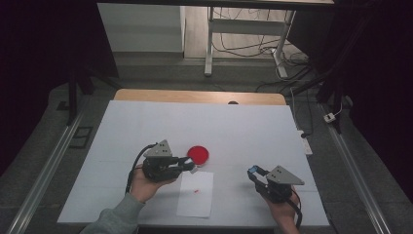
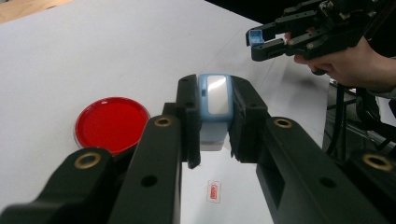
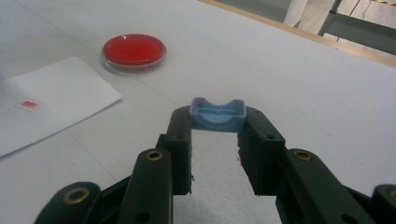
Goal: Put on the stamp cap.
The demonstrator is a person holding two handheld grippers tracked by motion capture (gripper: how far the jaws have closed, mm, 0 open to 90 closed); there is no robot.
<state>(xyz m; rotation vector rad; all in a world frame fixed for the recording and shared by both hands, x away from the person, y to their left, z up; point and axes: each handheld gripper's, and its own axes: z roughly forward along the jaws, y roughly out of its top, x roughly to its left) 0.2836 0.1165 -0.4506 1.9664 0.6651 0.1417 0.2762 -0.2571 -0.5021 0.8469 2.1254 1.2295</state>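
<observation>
The white table (image 1: pixel 234 126) spreads wide and mostly bare, with open room to the far side and to the right, and the work sits near the person's edge. A white sheet of paper (image 1: pixel 196 194) lies at the near edge between the two hands, a small red stamp mark (image 1: pixel 196 190) printed near its middle. Just beyond its far left corner rests the red ink pad (image 1: pixel 198 154), a round shallow dish, flat on the table. The left gripper (image 1: pixel 187 163) hangs just over the near left side of that dish and the far corner of the sheet, its jaws closed on a light blue stamp body (image 2: pixel 215 100) whose long axis runs upright between the pads, its lower end pointing down at the paper. The right gripper (image 1: pixel 253 171) sits well apart to the right of the sheet, jaws clamped on a small light blue cap (image 3: pixel 217 113), held level by its two ends with the hollow side facing up. The left hand is the nearer one to both pad and paper, so the coming move likely turns on the stamp's short drop straight down, while the cap waits clear on the right.
</observation>
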